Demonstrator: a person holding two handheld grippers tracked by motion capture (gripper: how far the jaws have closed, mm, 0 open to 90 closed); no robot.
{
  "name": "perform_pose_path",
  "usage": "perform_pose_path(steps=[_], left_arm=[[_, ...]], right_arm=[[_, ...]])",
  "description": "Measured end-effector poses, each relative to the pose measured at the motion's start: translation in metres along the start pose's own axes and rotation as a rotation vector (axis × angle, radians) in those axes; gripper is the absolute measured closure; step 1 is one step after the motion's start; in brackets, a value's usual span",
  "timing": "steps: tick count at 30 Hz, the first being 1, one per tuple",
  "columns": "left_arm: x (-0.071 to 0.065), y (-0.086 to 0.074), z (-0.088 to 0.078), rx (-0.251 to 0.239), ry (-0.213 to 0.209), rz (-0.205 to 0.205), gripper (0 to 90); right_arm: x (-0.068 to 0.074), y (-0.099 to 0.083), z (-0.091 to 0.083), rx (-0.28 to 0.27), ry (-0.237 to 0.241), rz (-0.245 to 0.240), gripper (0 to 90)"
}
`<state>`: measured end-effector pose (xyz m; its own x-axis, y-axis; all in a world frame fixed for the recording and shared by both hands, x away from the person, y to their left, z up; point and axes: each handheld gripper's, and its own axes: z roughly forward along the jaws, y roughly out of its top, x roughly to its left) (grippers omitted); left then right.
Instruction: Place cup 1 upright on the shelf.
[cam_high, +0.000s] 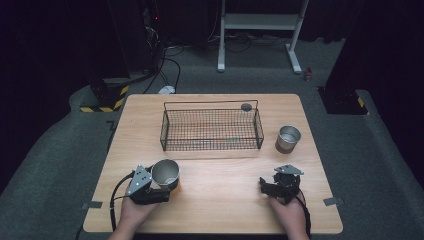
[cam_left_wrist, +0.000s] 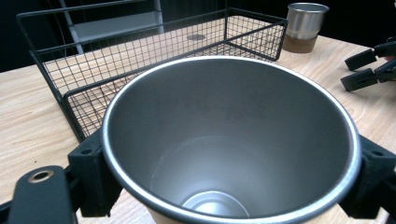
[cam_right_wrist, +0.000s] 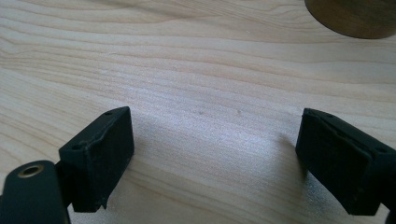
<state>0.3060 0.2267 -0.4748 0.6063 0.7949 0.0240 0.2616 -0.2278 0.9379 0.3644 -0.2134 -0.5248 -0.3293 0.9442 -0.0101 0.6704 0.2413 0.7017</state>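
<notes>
The high view looks forward and down over the whole table (cam_high: 210, 200). The left gripper view sits close above the near-left cup (cam_left_wrist: 229, 140), facing the far wire basket (cam_left_wrist: 154, 51). The right gripper view skims bare wood (cam_right_wrist: 196, 70).

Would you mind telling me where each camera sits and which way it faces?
High view: above the person's side, looking forward and down at the table; both hands, left gripper, right gripper.
Left gripper view: on that gripper, facing the held steel cup and basket.
Right gripper view: looking down at bare tabletop between open jaws.
Shared: the far cup.
</notes>
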Motion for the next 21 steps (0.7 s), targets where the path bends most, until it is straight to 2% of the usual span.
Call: perform_pose_path(steps=[7, 15, 21], left_arm=[[-0.002, 0.007, 0.003, -0.018, -0.018, -0.012, 13.7], [-0.002, 0.015, 0.003, -0.01, -0.013, -0.002, 13.7], [0.001, 0.02, 0.011, -0.022, -0.036, -0.027, 13.7]], right_arm=[[0.0, 0.0, 0.0, 0.0, 0.0, 0.0, 11.2], [0.0, 0.0, 0.0, -0.001, 0.0, -0.002, 11.2], [0.0, 0.0, 0.0, -0.001, 0.0, -0.002, 11.2]])
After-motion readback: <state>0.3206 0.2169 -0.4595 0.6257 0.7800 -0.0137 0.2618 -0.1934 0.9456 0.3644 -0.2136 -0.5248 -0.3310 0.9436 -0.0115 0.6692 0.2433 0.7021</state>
